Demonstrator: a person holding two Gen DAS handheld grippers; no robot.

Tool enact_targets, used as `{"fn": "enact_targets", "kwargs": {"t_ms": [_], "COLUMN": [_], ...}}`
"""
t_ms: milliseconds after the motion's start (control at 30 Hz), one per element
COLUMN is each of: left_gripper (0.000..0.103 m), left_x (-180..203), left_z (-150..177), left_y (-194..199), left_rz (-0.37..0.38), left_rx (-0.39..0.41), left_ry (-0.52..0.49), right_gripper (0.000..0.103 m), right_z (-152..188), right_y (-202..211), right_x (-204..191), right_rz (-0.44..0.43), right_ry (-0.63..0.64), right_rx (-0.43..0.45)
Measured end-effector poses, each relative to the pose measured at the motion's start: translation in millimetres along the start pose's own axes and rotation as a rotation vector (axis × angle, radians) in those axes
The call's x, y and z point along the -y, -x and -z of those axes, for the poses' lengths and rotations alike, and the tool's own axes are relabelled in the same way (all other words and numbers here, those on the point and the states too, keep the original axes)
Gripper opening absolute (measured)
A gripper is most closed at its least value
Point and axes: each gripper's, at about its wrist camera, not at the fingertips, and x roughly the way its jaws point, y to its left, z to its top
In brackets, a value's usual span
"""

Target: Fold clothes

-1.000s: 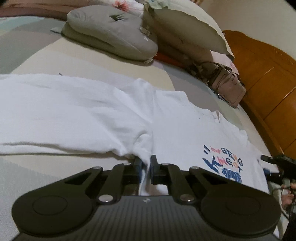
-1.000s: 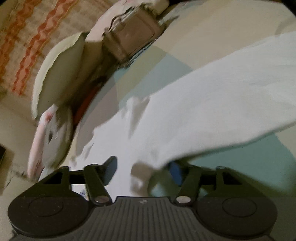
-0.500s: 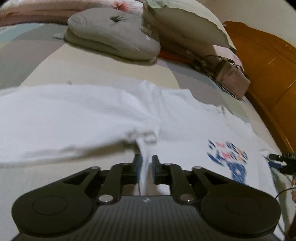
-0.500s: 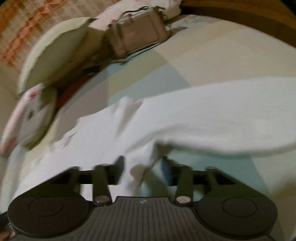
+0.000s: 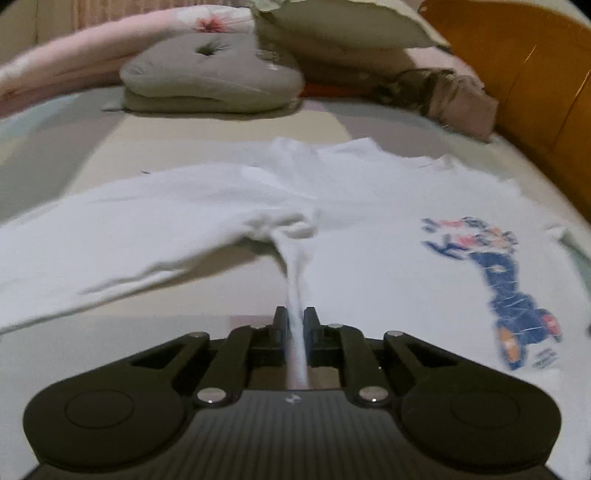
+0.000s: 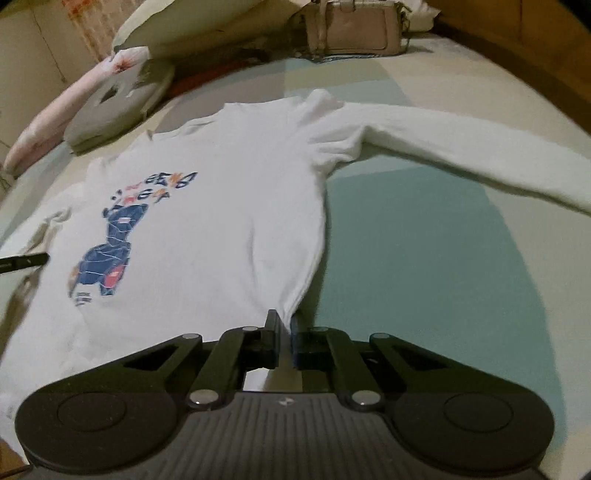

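A white long-sleeved shirt (image 5: 369, 221) with a blue and red print (image 5: 509, 288) lies front up on the bed. My left gripper (image 5: 295, 319) is shut on a pinch of its cloth at the side below the left armpit, pulled taut. In the right wrist view the shirt (image 6: 207, 229) spreads ahead, one sleeve (image 6: 461, 147) stretched right. My right gripper (image 6: 282, 328) is shut on the shirt's right side edge near the hem. The left gripper's tip (image 6: 26, 260) shows at the far left.
A grey cushion (image 5: 210, 81), pillows (image 5: 351, 33) and a beige handbag (image 6: 354, 29) lie at the head of the bed. A wooden bed frame (image 5: 535, 92) runs along the right. The patchwork bedsheet (image 6: 424, 240) lies beneath the shirt.
Both grippers have pulled back towards the hem side, stretching the shirt. The right gripper, open before, has shut on the shirt's side edge. The left kept its hold.
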Motion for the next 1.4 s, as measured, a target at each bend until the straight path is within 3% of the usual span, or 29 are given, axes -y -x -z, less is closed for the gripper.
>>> {"fn": "enact_targets", "kwargs": {"t_ms": [33,100,167,200,267,300,467,600,733,767,867,967,1100,1200,1400], "left_gripper": [0.014,0.012,0.012,0.017,0.032,0.038,0.043,0.043,0.053,0.059,0.060,0.057,0.060,0.062,0.069], "left_x": [-3,-4,4,12,34,48,113,92,72,67,62,78,99,115,75], "left_z": [-1,-2,-2,0,3,7,46,64,82,87,96,98,100,102,111], "left_y": [2,12,32,41,57,61,68,75,81,83,86,85,84,83,99], "left_rz": [-0.008,-0.025,-0.008,0.028,0.119,0.170,0.350,0.307,0.264,0.254,0.242,0.266,0.299,0.323,0.290], "left_rx": [-0.009,-0.027,0.001,0.024,0.049,0.041,0.023,-0.011,-0.045,-0.054,-0.068,-0.062,-0.053,-0.047,-0.087], "left_ry": [0.007,-0.005,-0.051,-0.080,-0.165,-0.220,-0.505,-0.496,-0.487,-0.485,-0.496,-0.538,-0.595,-0.636,-0.543], "right_gripper": [0.007,0.020,0.029,0.035,0.068,0.071,0.071,0.077,0.088,0.088,0.087,0.086,0.087,0.087,0.103], "right_z": [2,3,5,5,10,14,43,68,76,79,81,76,72,79,95], "right_y": [5,17,39,47,58,59,33,18,37,43,58,64,51,30,39], "right_x": [3,8,4,-2,-23,-37,-107,-116,-76,-63,-49,-67,-112,-136,-95], "right_rz": [0.029,0.067,0.044,0.015,-0.060,-0.087,-0.140,-0.097,-0.059,-0.050,-0.052,-0.038,-0.141,-0.153,-0.143], "right_ry": [-0.001,-0.015,-0.004,0.015,0.089,0.135,0.370,0.446,0.405,0.390,0.366,0.390,0.477,0.544,0.467], "right_rx": [0.002,0.003,0.039,0.057,0.069,0.066,0.002,-0.014,-0.043,-0.049,-0.061,-0.031,0.014,-0.011,-0.053]}}
